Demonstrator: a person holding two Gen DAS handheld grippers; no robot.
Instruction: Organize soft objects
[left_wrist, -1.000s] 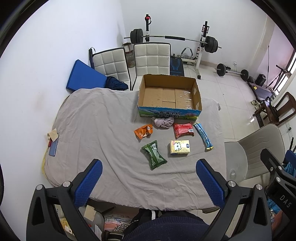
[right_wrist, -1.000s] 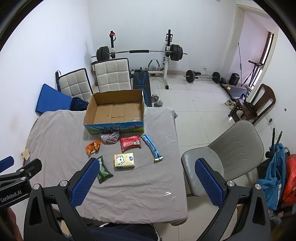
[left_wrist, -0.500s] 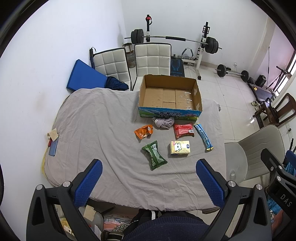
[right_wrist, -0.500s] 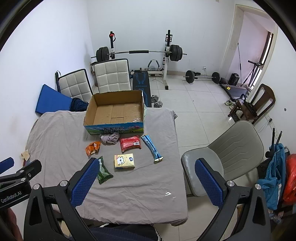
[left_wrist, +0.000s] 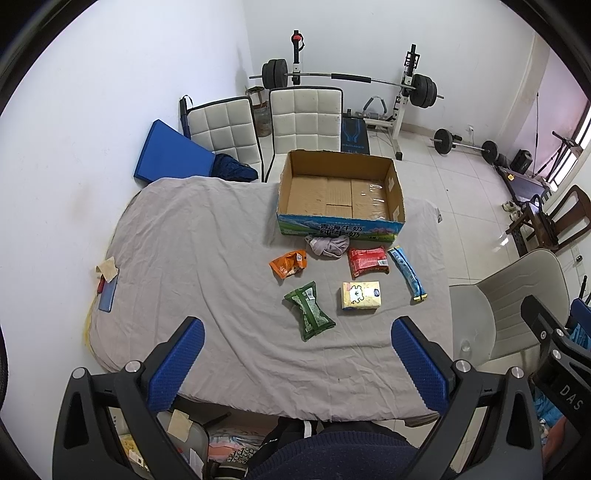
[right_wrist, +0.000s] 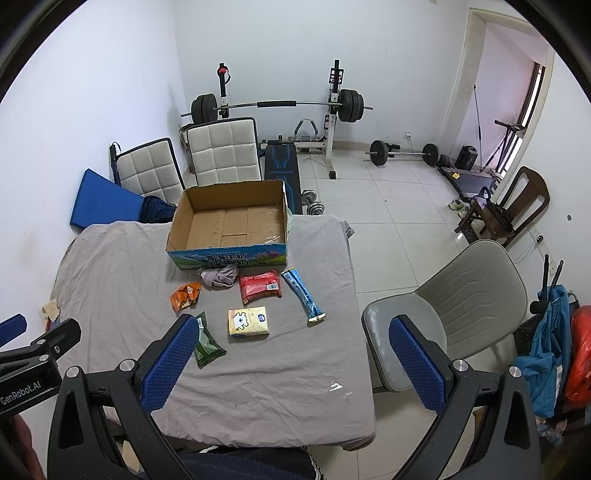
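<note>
Hovering high, both spread: left hand-held gripper (left_wrist: 297, 363), right hand-held gripper (right_wrist: 291, 360). Probably start with green snack packet (left_wrist: 309, 310); pinch mid-body, carry to cardboard box (left_wrist: 341, 194).

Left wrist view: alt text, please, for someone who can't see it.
Open left gripper hangs above a cloth-covered table where an empty cardboard box sits behind six loose items, including a green packet, a tissue pack and a bunched cloth.

L claw (left_wrist: 297, 360), R claw (right_wrist: 293, 360) agape, empty
</note>
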